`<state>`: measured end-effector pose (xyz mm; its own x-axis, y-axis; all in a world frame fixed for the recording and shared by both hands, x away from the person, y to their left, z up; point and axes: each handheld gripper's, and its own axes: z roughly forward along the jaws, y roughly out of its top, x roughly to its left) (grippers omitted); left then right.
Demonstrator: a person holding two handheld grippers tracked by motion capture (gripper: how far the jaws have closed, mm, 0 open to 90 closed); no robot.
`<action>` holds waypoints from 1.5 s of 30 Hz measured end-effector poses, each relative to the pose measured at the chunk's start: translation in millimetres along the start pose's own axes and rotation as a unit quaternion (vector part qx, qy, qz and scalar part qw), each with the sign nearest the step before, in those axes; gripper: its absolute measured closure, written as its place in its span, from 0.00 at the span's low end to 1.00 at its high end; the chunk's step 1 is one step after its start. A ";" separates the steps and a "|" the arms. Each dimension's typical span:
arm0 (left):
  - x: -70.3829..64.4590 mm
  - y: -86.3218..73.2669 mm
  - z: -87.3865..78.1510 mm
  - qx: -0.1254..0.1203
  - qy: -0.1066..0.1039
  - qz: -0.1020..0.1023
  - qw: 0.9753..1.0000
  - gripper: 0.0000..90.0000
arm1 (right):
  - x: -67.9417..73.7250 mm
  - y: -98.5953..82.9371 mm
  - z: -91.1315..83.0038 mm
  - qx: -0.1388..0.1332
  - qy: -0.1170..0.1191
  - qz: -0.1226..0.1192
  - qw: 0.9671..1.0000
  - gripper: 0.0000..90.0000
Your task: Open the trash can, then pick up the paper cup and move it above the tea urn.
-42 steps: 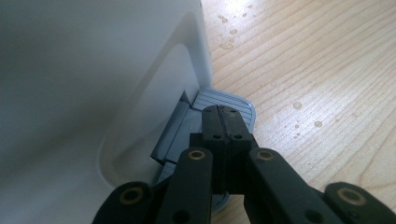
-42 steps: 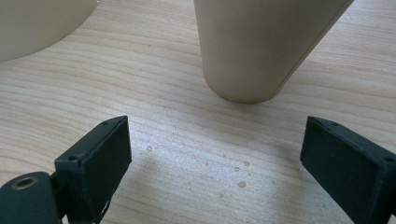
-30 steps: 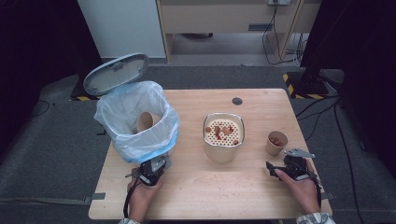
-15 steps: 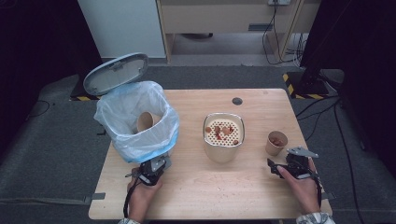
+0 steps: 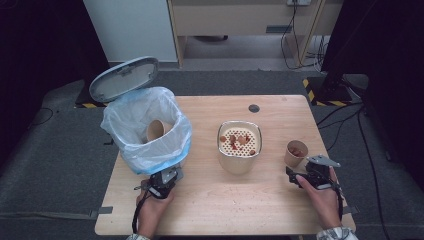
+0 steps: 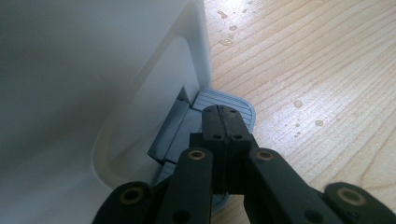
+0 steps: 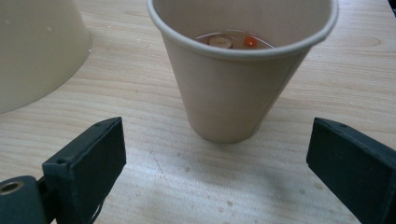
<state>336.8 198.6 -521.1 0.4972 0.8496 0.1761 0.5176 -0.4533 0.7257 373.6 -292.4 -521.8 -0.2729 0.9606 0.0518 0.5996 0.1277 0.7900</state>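
1. Pressing down on the grey pedal at the foot of the white bin, the left gripper had its two black jaws squeezed flat together with nothing between them.
2. Seen from the high view, that left gripper sat at the near edge of the bin, whose lid stood tilted up and back.
3. A pale blue liner bag draped over the bin's rim, and a paper cup lay on its side inside.
4. The right gripper had its jaws spread wide, one to each side of a second paper cup and touching neither wall.
5. This cup stood upright on the wooden table just ahead of the jaws, holding liquid with a few bits floating in it.
6. From above, the same cup stood near the table's right edge, just beyond the right gripper.
7. A cream container with a perforated strainer top stood mid-table between bin and cup, reddish scraps lying on the strainer.
8. Small droplets dotted the wood near the pedal.
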 end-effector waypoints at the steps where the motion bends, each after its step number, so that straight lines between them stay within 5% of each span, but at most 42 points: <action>1: 0.0 0.0 0.0 0.000 0.000 0.000 1.000 0.99 | -0.2 1.1 1.1 -0.001 -0.001 -0.001 1.000 0.06; 32: 0.3 -0.2 0.2 -0.002 -0.001 0.000 1.000 0.99 | -1.4 28.3 28.2 -0.058 -0.016 0.006 0.998 0.10; 39: 0.3 -0.2 0.3 -0.002 -0.001 -0.001 1.000 0.99 | -5.0 28.3 31.0 -0.065 -0.016 0.000 0.998 0.28; 45: 0.5 -0.2 0.3 -0.002 -0.002 -0.001 1.000 0.99 | -6.0 30.6 26.6 -0.070 -0.016 -0.003 0.997 0.34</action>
<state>337.1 199.0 -521.5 0.4985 0.8498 0.1716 0.5159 -0.4498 0.7291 413.5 -287.7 -514.2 -0.2512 0.9675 0.0285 0.4871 0.1009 0.8675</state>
